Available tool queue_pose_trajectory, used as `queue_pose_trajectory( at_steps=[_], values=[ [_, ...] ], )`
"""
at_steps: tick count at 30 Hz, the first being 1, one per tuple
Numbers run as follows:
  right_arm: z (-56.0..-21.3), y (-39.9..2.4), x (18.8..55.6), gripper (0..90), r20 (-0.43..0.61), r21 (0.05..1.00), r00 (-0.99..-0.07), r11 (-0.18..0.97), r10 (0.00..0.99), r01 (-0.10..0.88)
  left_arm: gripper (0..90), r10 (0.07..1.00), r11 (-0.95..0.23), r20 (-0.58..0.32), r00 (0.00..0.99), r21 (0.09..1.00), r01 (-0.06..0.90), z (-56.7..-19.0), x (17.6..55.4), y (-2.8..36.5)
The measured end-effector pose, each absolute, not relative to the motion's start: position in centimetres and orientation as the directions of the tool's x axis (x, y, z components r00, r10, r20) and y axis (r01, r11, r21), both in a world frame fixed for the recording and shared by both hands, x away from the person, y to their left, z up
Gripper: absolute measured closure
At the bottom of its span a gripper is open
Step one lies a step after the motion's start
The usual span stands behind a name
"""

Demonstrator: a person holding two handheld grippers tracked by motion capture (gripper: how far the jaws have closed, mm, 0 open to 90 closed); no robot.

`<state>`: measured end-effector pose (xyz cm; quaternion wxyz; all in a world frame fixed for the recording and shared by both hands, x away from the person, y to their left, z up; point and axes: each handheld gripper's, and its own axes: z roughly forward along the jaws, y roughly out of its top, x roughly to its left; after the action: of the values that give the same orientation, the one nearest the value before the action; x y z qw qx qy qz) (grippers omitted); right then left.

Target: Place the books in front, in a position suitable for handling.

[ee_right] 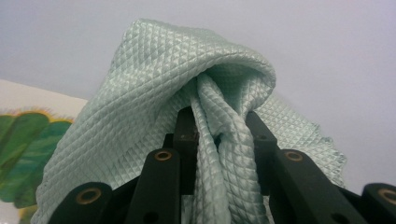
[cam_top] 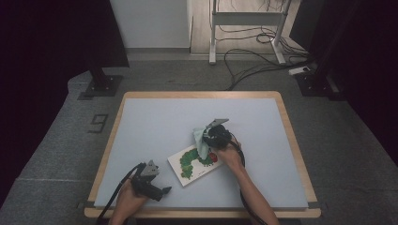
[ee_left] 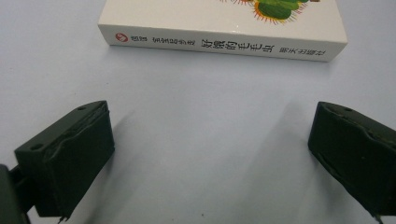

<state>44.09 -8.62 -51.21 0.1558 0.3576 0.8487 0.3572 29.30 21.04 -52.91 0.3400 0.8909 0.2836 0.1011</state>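
Note:
A white picture book (cam_top: pixel 197 163) with a green caterpillar on its cover lies flat near the table's front middle. My right gripper (cam_top: pixel 206 136) hovers over the book's far corner, shut on a pale green waffle-weave cloth (cam_top: pixel 202 141) that hangs down onto the cover. In the right gripper view the cloth (ee_right: pixel 187 107) is bunched between the jaws, with the book cover (ee_right: pixel 28 140) at the left. My left gripper (cam_top: pixel 162 191) rests at the front left, open and holding nothing. In the left gripper view the book's spine (ee_left: pixel 219 45) lies a short way ahead of the open gripper (ee_left: pixel 210 154).
The table has a pale blue mat (cam_top: pixel 159 122) with a wooden rim (cam_top: pixel 291 126). Beyond it, a dark stand base (cam_top: pixel 101 84) sits on the grey floor at the back left, and cables (cam_top: pixel 248 61) trail at the back right.

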Motion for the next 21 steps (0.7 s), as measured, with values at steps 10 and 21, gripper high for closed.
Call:
queue_pose_trajectory(
  at_steps=[10, 21],
  values=[
    [-51.0, -8.5, 44.0, 70.2, -0.033, 0.709, -0.695, 0.507, 0.718, 0.49, 0.0, 0.574, -0.608, -0.013, 0.819, 0.663, 0.437, -52.9, 29.3, 21.0],
    [-49.2, -9.2, 43.0, 70.6, -0.027, 0.737, -0.718, 0.499, 0.696, 0.456, 0.0, 0.573, -0.608, -0.014, 0.819, 0.663, 0.437, -52.9, 29.3, 21.0]
  ],
)
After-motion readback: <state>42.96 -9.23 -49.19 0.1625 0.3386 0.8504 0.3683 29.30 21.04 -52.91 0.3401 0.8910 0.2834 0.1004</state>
